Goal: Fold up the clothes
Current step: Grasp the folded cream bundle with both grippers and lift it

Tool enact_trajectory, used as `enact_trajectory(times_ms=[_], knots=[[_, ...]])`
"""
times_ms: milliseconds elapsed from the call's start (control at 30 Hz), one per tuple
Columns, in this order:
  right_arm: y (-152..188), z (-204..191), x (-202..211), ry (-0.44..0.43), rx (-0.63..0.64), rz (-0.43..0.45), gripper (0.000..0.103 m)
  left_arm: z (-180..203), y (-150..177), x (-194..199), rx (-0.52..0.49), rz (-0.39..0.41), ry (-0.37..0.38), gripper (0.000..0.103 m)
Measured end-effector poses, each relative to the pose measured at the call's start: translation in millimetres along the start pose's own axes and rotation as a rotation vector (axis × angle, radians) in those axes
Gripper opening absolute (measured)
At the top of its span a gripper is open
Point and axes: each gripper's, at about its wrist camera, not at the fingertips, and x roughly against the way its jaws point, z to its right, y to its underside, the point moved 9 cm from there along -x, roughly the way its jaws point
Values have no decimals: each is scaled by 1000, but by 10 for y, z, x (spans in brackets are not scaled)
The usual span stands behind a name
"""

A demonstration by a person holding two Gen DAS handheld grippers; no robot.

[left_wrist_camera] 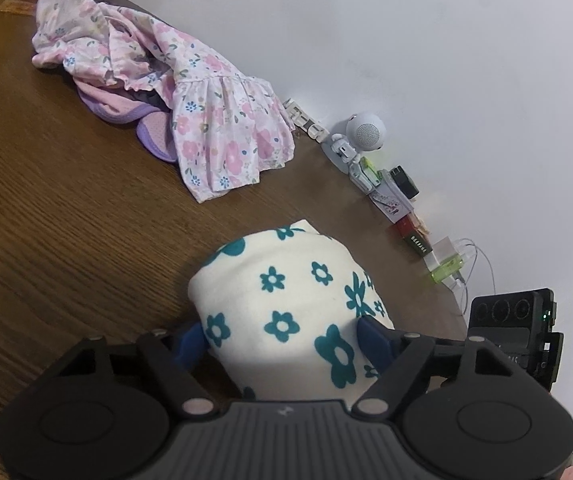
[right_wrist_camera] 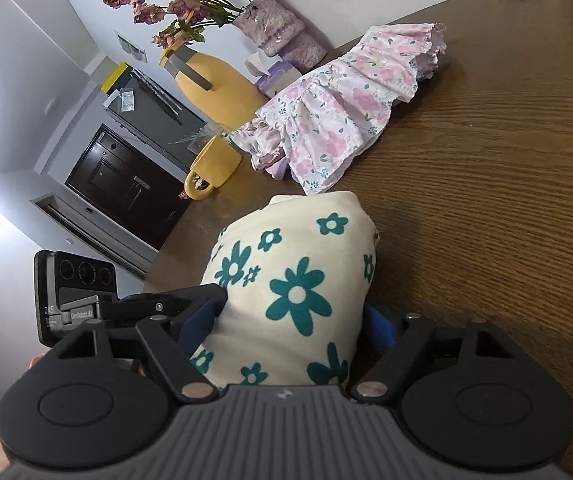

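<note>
Between blue fingers (left_wrist_camera: 190, 344), cream cloth (left_wrist_camera: 282, 300) (teal flowers), seemingly bunched.

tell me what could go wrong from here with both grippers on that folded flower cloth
1. Both the left gripper and right gripper pinch a thick bundle of the cream teal-flower cloth; inner layers may slip and undo the fold.
2. The pink floral dress lies just ahead; pushing forward could snag it.
3. The yellow mug beside the dress could get knocked.

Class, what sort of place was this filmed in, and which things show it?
Probably a home living or dining area: a wooden table with a vase of dried roses, a yellow mug and a floral dress.
</note>
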Motion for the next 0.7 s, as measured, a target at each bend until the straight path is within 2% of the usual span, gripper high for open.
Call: enact_trajectory(times_ms=[300,433,533,700], knots=[[38,44,37,19,-43,39,62,-3,10,-46,13,0,29,60],[47,75,64,14,-92,70,56,2,23,-78,31,7,48,57],[64,80,90,19,-107,95,52,-1,40,-109,60,13,78,51],[33,32,198,33,-111,147,49,99,-3,-131,65,28,127,45]])
